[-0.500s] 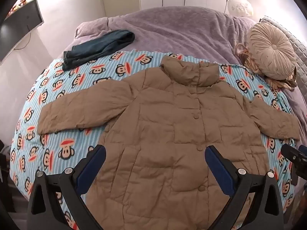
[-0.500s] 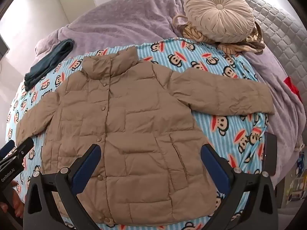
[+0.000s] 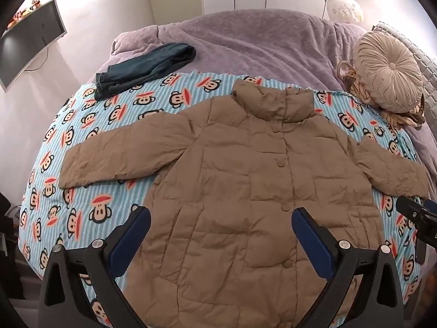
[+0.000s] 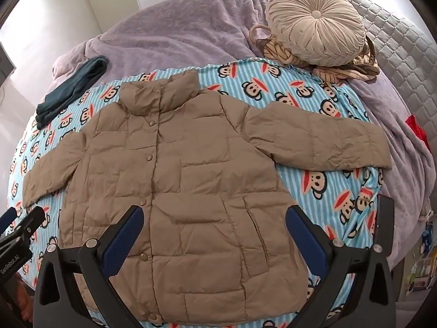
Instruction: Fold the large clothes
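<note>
Black left claw (image 4: pixel 16 235) carries small white lettering, seemingly "GenRobot.AI".

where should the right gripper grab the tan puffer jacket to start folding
Probably the cuff of the sleeve stretched out flat on the right gripper side of the tan puffer jacket. Come from its outer end, jaws across the cuff, since it lies free on the monkey-print blanket.

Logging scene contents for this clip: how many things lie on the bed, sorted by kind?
Garments: 2, tan puffer jacket and folded dark jeans
Covers: 2, monkey-print blanket and purple blanket
Cushions: 1, round beige pleated cushion
Baskets: 1, woven basket under the cushion
Total: 6
</note>
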Tool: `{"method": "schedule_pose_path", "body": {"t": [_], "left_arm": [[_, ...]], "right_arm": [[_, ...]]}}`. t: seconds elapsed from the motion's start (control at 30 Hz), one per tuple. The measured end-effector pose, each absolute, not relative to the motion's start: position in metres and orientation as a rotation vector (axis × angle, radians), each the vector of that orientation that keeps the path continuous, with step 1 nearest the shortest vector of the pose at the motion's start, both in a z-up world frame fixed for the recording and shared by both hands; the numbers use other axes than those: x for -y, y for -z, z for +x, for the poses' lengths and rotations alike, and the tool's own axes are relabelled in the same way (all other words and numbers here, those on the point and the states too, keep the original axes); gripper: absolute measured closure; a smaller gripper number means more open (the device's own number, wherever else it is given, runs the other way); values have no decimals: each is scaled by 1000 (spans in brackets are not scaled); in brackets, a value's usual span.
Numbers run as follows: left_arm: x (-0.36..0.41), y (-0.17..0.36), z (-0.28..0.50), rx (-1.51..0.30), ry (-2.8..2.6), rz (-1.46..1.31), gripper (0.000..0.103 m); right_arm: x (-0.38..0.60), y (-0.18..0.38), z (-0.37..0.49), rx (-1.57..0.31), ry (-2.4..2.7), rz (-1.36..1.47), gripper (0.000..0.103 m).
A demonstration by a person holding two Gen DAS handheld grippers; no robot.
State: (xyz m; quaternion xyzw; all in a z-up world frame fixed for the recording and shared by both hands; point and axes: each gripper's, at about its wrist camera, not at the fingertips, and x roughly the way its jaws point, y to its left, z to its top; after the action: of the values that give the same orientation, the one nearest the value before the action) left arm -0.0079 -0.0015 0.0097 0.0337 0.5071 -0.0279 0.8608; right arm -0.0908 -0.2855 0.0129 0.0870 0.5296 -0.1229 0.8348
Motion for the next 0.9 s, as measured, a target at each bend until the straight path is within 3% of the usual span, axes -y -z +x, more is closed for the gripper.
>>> {"method": "schedule_pose_path", "body": {"t": [0.9], "left_arm": [[-5, -2, -6, -1083, 36, 76, 0]], "right_arm": [[290, -4, -87, -1127, 285, 184, 0]]}}
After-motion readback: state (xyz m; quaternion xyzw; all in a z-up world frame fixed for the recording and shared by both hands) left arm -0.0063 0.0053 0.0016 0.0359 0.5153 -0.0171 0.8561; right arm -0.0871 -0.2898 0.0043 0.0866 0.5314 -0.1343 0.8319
